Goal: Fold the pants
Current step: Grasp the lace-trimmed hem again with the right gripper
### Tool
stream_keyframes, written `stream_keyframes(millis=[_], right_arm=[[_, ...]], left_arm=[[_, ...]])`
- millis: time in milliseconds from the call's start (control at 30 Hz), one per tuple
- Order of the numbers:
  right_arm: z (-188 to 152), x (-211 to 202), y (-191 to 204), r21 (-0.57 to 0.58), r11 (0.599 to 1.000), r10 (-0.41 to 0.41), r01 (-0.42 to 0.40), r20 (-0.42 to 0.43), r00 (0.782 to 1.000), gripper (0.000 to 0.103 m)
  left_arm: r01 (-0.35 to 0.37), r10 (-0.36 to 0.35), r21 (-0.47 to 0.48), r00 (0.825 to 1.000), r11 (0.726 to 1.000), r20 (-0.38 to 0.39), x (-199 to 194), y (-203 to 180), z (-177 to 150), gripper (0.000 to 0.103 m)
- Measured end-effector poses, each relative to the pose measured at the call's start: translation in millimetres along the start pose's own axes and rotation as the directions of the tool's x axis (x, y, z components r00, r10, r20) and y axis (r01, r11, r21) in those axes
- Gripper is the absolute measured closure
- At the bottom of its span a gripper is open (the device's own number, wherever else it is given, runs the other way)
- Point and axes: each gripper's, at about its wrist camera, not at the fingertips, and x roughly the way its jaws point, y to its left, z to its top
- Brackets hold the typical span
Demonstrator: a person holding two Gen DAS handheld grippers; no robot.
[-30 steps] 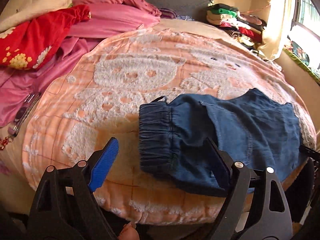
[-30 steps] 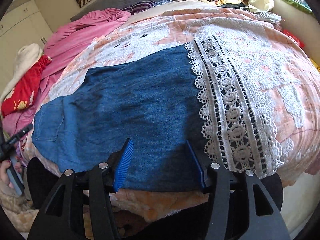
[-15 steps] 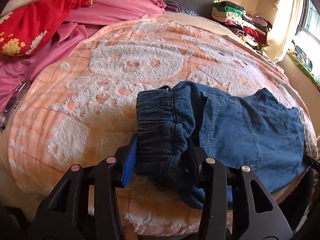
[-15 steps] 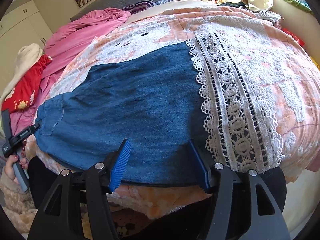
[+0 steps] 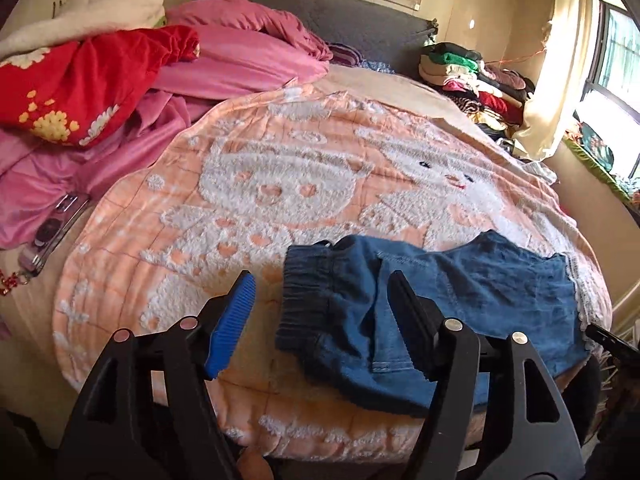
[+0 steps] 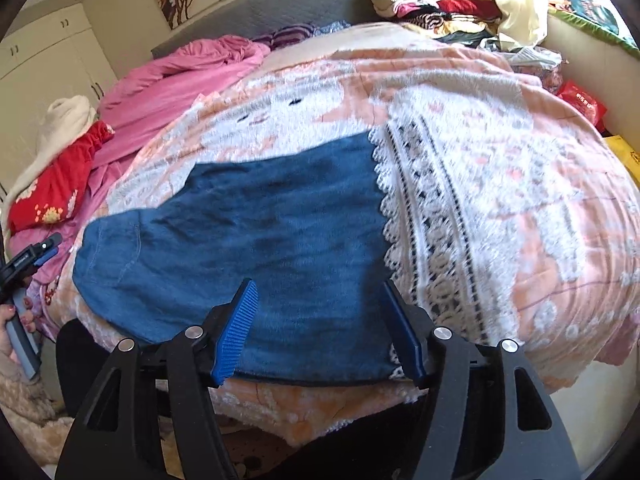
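My left gripper (image 5: 320, 320) hangs with its jaws spread wide, nothing between them, poised over the waistband (image 5: 308, 304) of the pants (image 5: 460, 300). The blue pad (image 5: 232, 324) sits just off the waistband's outer edge, clear of the cloth; the black finger (image 5: 408, 328) is over the denim near a seam. The pants lie on the blanket (image 5: 260, 208), at its near edge, waistband end towards my left gripper and the lace hem (image 6: 432, 240) end towards my right.

My right gripper (image 6: 320, 328) is spread too, gripping nothing. Both its fingers straddle the near edge of the pants, close beside the lace. The denim lies mostly flat on the blanket, a few soft creases across it. From the right wrist I can see my left hand (image 6: 12, 332) and its gripper at the far waistband corner of the pants.

Beyond the blanket, a red cloth (image 5: 80, 84) lies on pink bedding (image 5: 240, 64), and a clothes stack (image 5: 472, 80) sits at the blanket's far corner.
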Motion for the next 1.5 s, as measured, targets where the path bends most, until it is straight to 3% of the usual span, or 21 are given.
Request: stream_keyframes(millis=[100,300,467,700,933,1033,1133,1167,1233,1300,1367,1500], right_arm=[[8.2,-3.9,-6.9,0.003,1.0,-0.014,0.014,0.021,1.0,0.038],[30.6,-2.7,-24.7,0.009,0.999,-0.032,0.031,0.049,0.998,0.038],[51.2,7.5,-45.0,0.017,0.998,-0.059,0.058,0.045,0.997,0.033],[76.5,25.4,-57.4,0.021,0.999,-0.044,0.044,0.038,0.998,0.032],[97.8,57.3,-74.7,0.052,0.999,-0.01,0.011,-0.013,1.0,0.032],[104.2,69.0,-85.2,0.089,0.996,0.025,-0.022,-0.03,0.999,0.032],[107.0,81.7,-94.0,0.11,0.994,0.026,-0.018,-0.068,0.997,0.032],[106.8,86.0,-95.3,0.105,0.994,0.022,-0.013,-0.082,0.996,0.032],[105.4,90.4,-96.6,0.108,0.994,0.027,-0.017,-0.086,0.996,0.032],[103.4,91.1,-93.7,0.084,0.996,0.02,-0.014,-0.081,0.997,0.035],[101.1,89.9,-88.4,0.054,0.998,0.026,-0.022,-0.075,0.997,0.053],[96.1,82.7,-83.6,0.023,1.0,-0.001,0.002,-0.039,0.999,0.066]], left_arm=[[0.055,-0.056,0.051,0.998,0.997,0.014,4.2,-26.4,13.8,0.039],[0.178,-0.174,0.143,0.984,0.974,-0.037,39.9,-87.7,29.7,0.039],[0.285,-0.262,0.243,0.957,0.927,-0.121,73.6,-138.3,29.6,0.039],[0.332,-0.263,0.345,0.937,0.878,-0.232,129.9,-183.0,30.4,0.039],[0.404,-0.292,0.332,0.895,0.852,-0.337,180.2,-192.5,34.7,0.039],[0.426,-0.305,0.278,0.869,0.861,-0.39,199.7,-191.0,33.7,0.039],[0.439,-0.316,0.26,0.858,0.86,-0.405,208.7,-191.4,29.6,0.039],[0.445,-0.321,0.258,0.855,0.858,-0.406,209.0,-192.0,28.8,0.04],[0.457,-0.336,0.237,0.846,0.857,-0.415,211.3,-193.0,27.8,0.062],[0.459,-0.339,0.232,0.844,0.858,-0.415,210.3,-194.4,28.2,0.092],[0.462,-0.35,0.227,0.847,0.858,-0.399,204.3,-195.0,30.5,0.094],[0.442,-0.362,0.248,0.879,0.862,-0.309,187.8,-192.3,40.7,0.097]])
